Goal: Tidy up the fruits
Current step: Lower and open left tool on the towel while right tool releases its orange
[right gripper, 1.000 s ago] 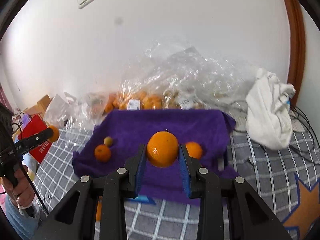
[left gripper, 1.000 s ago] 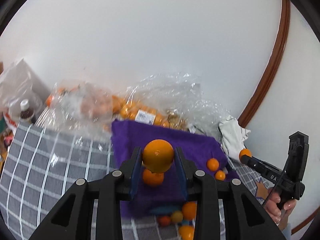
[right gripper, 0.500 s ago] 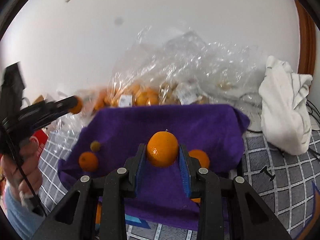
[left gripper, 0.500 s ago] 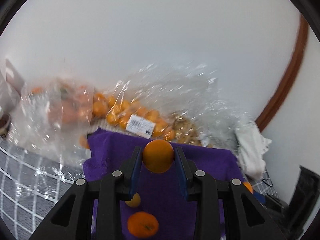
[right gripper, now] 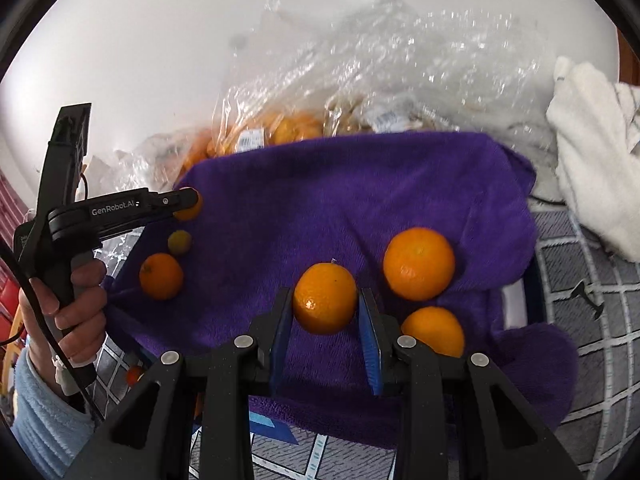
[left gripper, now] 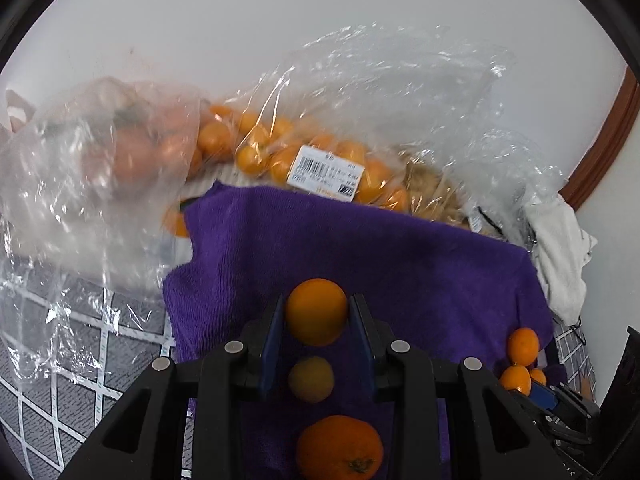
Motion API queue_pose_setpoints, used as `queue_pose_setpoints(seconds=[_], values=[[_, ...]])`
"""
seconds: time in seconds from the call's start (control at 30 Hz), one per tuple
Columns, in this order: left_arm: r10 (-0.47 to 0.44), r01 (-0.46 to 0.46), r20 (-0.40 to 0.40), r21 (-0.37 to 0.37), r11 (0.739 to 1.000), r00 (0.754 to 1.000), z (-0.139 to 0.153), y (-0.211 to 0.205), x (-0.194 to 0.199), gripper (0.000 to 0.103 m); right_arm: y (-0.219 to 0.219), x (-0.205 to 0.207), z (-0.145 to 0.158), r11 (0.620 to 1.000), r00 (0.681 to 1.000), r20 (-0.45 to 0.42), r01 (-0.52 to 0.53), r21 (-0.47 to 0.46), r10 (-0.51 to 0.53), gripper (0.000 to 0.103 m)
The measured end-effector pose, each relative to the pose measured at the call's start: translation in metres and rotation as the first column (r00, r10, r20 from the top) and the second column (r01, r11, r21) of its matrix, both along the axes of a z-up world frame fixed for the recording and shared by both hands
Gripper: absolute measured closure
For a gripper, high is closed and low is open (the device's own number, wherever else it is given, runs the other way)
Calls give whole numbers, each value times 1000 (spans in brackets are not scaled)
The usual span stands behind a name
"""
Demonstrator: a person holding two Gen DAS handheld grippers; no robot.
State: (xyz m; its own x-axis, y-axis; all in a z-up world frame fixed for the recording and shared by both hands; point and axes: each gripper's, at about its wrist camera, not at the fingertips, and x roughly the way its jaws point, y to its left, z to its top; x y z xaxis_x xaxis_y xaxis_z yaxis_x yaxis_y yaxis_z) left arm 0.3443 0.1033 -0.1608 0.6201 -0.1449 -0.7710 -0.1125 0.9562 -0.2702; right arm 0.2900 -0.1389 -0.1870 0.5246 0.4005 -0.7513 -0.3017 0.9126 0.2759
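My left gripper [left gripper: 316, 314] is shut on an orange [left gripper: 316, 311] and holds it above the purple towel [left gripper: 360, 248]. Below it on the towel lie a small yellowish fruit [left gripper: 311, 378] and a bigger orange [left gripper: 339, 448]. My right gripper [right gripper: 325, 300] is shut on another orange [right gripper: 325, 298] over the towel [right gripper: 340, 200]. Two oranges [right gripper: 419, 263] [right gripper: 434, 330] lie on the towel just right of it. The left gripper [right gripper: 186, 204] with its orange shows at the towel's left edge, above a small fruit [right gripper: 179, 242] and an orange [right gripper: 161, 276].
Clear plastic bags of oranges [left gripper: 280, 152] and other fruit [left gripper: 100, 160] lie behind the towel against the wall. A white cloth [right gripper: 592, 168] lies to the right. The grey checked cover [right gripper: 600, 320] surrounds the towel. Small oranges [left gripper: 522, 346] sit at the towel's right edge.
Both grippers have moved forward and lower over the towel, each still holding its orange. The left gripper has come in over the towel's left side.
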Motion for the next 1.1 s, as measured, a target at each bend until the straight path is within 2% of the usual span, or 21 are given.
queue_pose_setpoints(seconds=[0.5,0.8,0.87,0.93,1.1], values=[[14,-14,-18,36,999,1000,-7,-3,3,72,12,-4,-4,997,999,35,-4,-83,7,71],[-4,4,-17,25,1000,1000,-7,-2,3,72,10,-4,-2,996,999,53,14,-92,-9,69],[-12,12,-2,26,1000,1000,-4,-2,2,70,7,-6,2,996,997,71,21,-91,-15,67],[-14,13,23,24,1000,1000,2,-1,-1,59,2,-8,8,996,995,95,30,-81,-22,63],[3,-6,97,30,1000,995,17,1,-10,58,-15,-10,20,995,989,131,79,-65,-70,62]])
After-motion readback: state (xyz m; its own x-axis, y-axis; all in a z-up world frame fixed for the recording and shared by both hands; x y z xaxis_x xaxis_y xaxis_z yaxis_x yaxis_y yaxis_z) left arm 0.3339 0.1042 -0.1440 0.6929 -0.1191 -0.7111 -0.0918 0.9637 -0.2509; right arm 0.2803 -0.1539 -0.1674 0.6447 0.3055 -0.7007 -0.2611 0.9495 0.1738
